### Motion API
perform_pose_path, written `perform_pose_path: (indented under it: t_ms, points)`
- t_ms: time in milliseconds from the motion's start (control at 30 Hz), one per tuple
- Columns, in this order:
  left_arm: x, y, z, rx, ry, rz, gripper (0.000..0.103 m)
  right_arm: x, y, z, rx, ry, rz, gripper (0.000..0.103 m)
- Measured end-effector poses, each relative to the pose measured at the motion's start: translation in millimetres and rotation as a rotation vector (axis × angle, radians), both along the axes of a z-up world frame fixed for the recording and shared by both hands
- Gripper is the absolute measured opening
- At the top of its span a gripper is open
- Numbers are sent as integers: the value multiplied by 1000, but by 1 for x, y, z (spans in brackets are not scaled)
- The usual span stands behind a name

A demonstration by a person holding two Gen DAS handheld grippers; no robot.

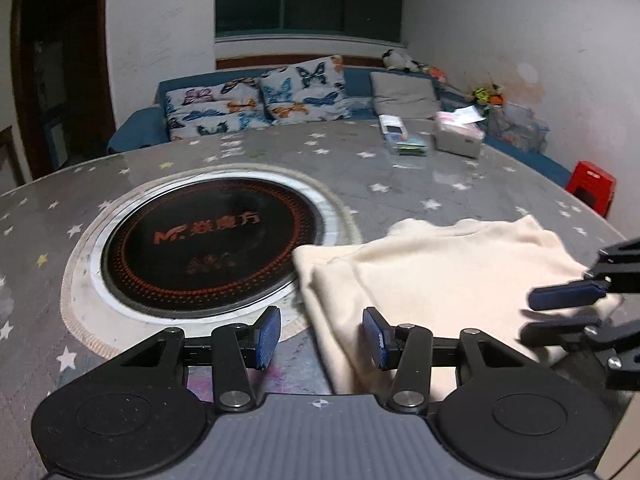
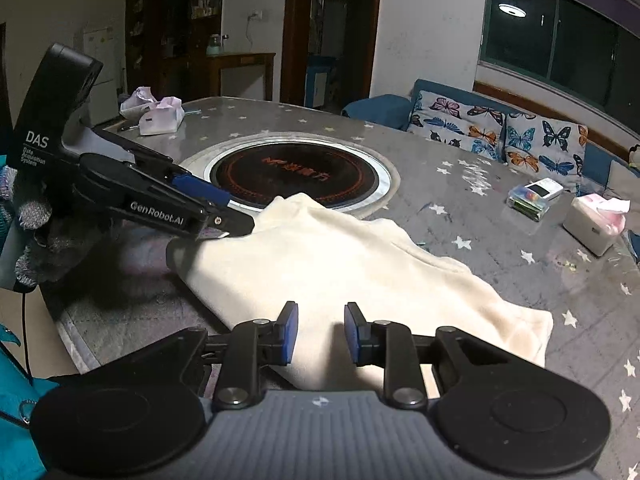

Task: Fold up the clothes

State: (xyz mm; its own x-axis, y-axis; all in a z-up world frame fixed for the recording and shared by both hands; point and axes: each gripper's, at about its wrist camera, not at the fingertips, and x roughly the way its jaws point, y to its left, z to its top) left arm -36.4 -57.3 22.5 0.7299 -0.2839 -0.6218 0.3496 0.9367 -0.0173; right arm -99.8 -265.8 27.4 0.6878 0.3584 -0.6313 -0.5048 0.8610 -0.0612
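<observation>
Nearest the left wrist camera, the left claw (image 1: 322, 338) stands with its blue pads spread and nothing pinched between them. Its right pad hangs over the near left edge of the cream garment (image 1: 448, 280), while its left pad is over the bare counter (image 1: 240, 152); whether the right pad touches the cloth cannot be told.

From the right wrist view, the right claw (image 2: 320, 334) has its pads parted by a narrower gap, directly above the near edge of the cream garment (image 2: 360, 272). No cloth is visibly gripped between them.

That garment lies folded and fairly flat on the grey, star-patterned counter, just to the near right of the round black cooktop (image 1: 208, 240) set into the surface; its far left corner overlaps the cooktop's pale rim. The left claw reaches in from the garment's left side, the right claw (image 1: 560, 312) from its right, each at an edge of the cloth.

Far across the counter sit a tissue box (image 1: 458, 136) and a small clear box (image 1: 408, 147). Beyond is a blue sofa (image 1: 136, 128) with butterfly cushions (image 1: 256, 100).
</observation>
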Motion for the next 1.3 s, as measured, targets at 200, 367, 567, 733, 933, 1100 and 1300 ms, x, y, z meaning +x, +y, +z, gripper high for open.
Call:
perform_pose_path:
  t_ms: [200,367,567,733,933,1100,1300]
  points:
    - [5,-1,-1,36,-10,28,50,1,-2,-3,11,14,-10,28]
    - [20,-5,5,27,-25,42,49,4,-5,1,30,11,-22,29]
    - [40,-10,-6,59,-13,41,50,7,-13,1,40,28,-45,31]
    - [40,-11,1,70,-22,53,50,11,-27,7,51,21,-86,31]
    - [43,-24,11,50,-46,14,49,31,-50,8,50,11,-181,31]
    - [53,-36,0,95,-27,-3,49,54,-80,0,59,30,-306,30]
    - [55,-37,0,100,-21,-6,49,65,-94,3,75,38,-355,30]
